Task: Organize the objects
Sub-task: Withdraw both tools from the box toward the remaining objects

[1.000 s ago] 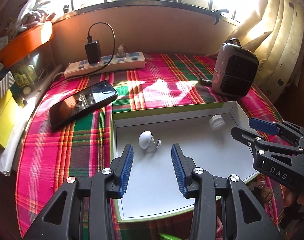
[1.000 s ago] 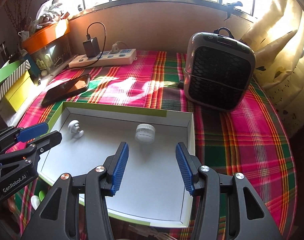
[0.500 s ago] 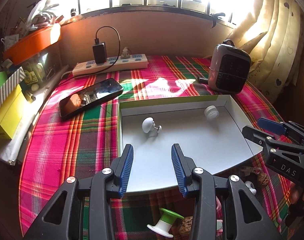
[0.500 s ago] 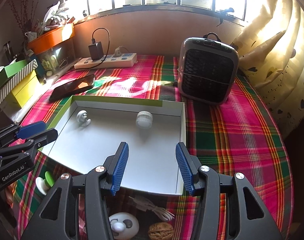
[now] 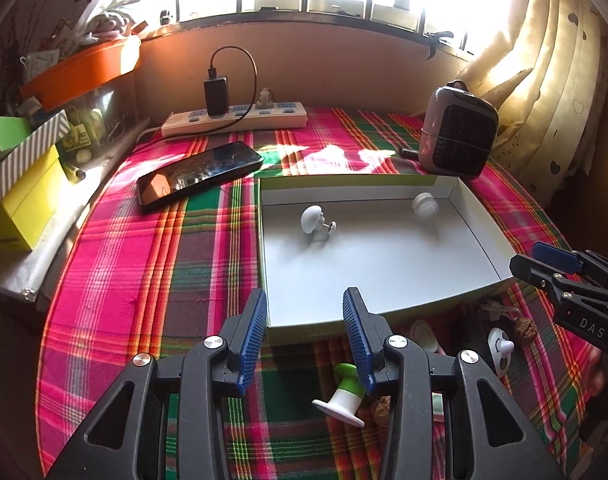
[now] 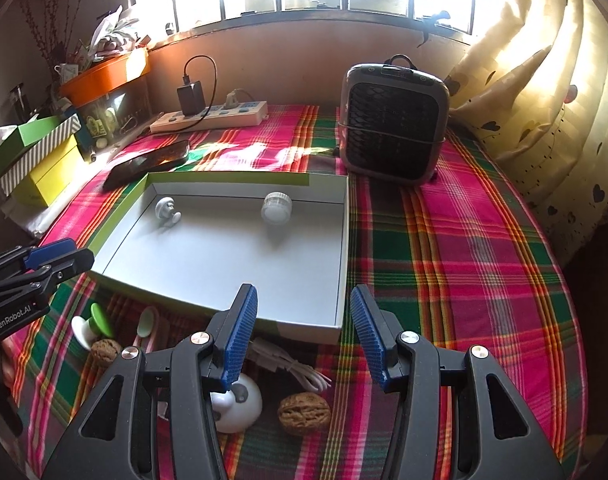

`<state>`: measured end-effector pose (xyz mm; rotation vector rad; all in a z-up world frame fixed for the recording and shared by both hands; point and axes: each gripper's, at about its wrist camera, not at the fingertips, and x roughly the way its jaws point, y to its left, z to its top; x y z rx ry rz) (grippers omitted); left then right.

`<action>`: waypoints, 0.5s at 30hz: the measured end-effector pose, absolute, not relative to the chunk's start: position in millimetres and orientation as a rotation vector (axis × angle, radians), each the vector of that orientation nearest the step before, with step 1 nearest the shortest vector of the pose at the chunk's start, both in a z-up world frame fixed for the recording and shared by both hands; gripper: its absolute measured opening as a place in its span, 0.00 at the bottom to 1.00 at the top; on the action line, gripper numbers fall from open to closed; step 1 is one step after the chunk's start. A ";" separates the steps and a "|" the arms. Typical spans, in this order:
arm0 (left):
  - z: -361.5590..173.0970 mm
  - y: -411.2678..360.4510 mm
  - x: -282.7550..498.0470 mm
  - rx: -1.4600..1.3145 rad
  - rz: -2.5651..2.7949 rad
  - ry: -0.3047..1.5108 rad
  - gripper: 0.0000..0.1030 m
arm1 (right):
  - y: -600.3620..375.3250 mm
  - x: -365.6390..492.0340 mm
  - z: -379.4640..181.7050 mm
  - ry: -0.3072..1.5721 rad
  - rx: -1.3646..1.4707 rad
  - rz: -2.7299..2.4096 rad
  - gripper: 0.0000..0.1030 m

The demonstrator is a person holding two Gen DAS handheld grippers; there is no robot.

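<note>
- Hovering open and empty, the left hand-held gripper (image 5: 302, 336) and right hand-held gripper (image 6: 304, 334) wait near loose things.
- Shallow white cardboard box (image 6: 345, 240) sits ready to collect them.

Woven plaid cloth (image 6: 455, 264) over counter; matt white cardboard tray (image 6: 224, 252); glossy glass phone (image 5: 200, 170); wrinkled rough walnut (image 6: 304, 408); ribbed blue fingers (image 6: 240, 336).
</note>
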<state>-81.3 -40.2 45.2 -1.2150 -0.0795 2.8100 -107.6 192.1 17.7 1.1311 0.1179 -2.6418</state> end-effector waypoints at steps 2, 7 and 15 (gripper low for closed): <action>43.5 -44.7 -77.5 -1.224 2.800 -0.115 0.37 | 197.6 -103.2 16.6 0.119 1.137 -2.651 0.49; 40.0 -52.5 -68.4 -1.227 2.807 -0.130 0.37 | 209.4 -93.2 13.7 0.110 1.146 -2.663 0.49; 31.8 -61.5 -58.9 -1.251 2.768 -0.194 0.42 | 217.6 -80.2 8.0 0.112 1.155 -2.671 0.49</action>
